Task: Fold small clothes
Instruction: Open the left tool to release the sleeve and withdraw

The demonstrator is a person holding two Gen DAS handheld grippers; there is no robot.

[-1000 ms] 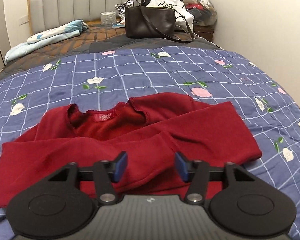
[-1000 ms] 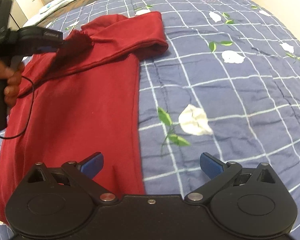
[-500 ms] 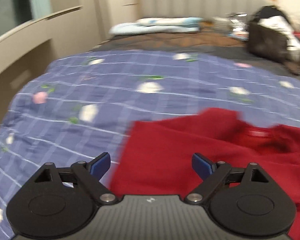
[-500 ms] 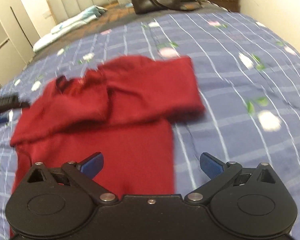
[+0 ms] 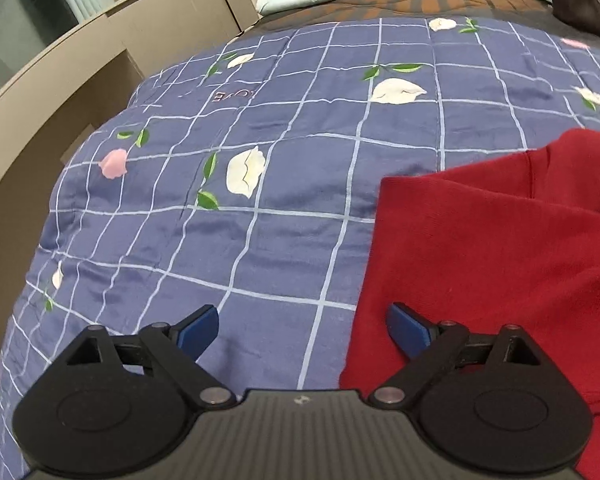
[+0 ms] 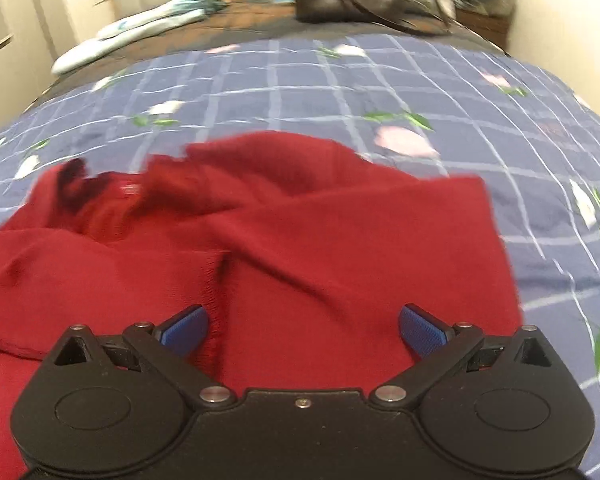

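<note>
The red sweater (image 6: 300,240) lies on the blue checked quilt (image 5: 260,240), filling the lower centre of the right wrist view. The left gripper (image 5: 302,326) is over its edge at the lower right, jaws opening, nothing held. The right gripper (image 6: 303,326) stands wide above the sweater, empty.

The sweater (image 6: 300,248) is dark red. The blanket (image 5: 284,128) is blue with white lines making squares, and white and pink flowers with green leaves.
</note>
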